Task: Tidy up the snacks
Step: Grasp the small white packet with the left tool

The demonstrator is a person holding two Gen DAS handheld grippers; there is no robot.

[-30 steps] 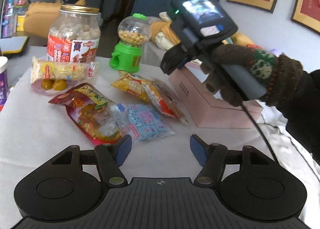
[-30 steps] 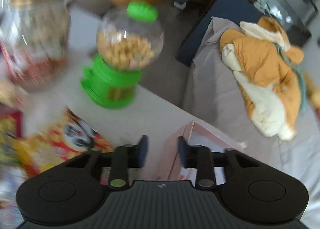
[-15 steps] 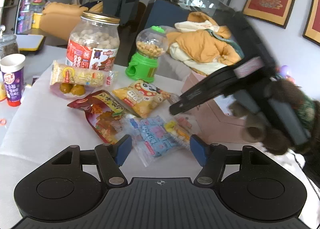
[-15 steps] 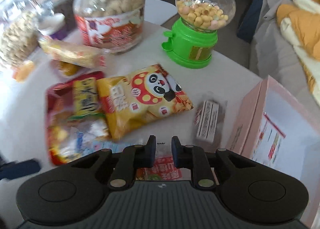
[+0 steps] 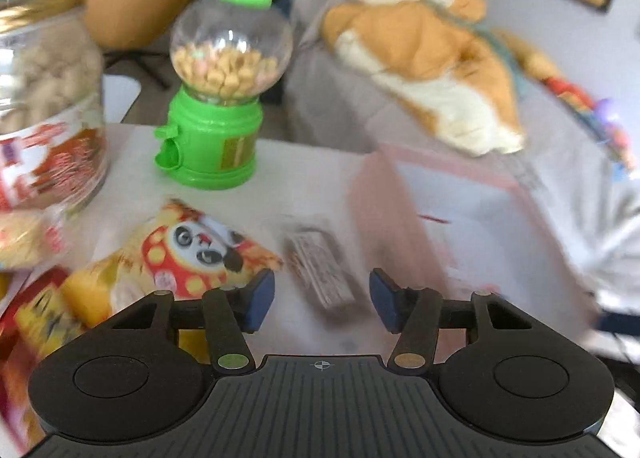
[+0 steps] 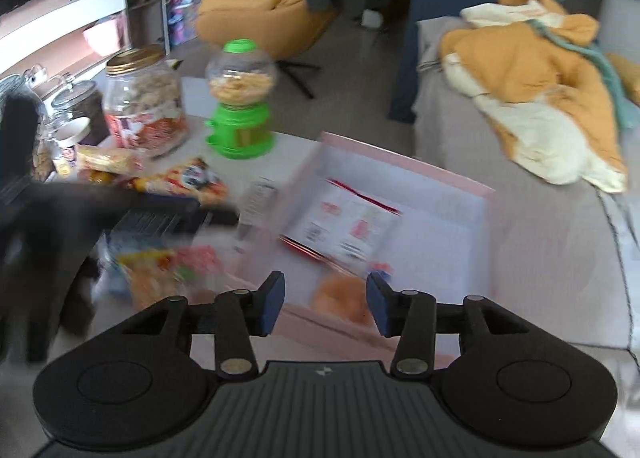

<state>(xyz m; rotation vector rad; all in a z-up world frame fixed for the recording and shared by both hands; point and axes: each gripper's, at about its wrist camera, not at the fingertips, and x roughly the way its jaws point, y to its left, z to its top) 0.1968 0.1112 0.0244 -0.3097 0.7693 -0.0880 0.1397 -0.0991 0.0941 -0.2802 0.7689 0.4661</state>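
Right wrist: left tongs [image 6: 224, 214] before snacks [image 6: 176, 178].

The right gripper [image 6: 325, 303] fills the lower frame, its jaws just opening with nothing pressed between them. Beyond sits the open pink box [image 6: 404, 168] — an orange packet [image 6: 340, 298], blurred, perhaps inside. At upper left stand the green candy dispenser [image 6: 239, 126] and a gold-lidded jar [image 6: 142, 106].
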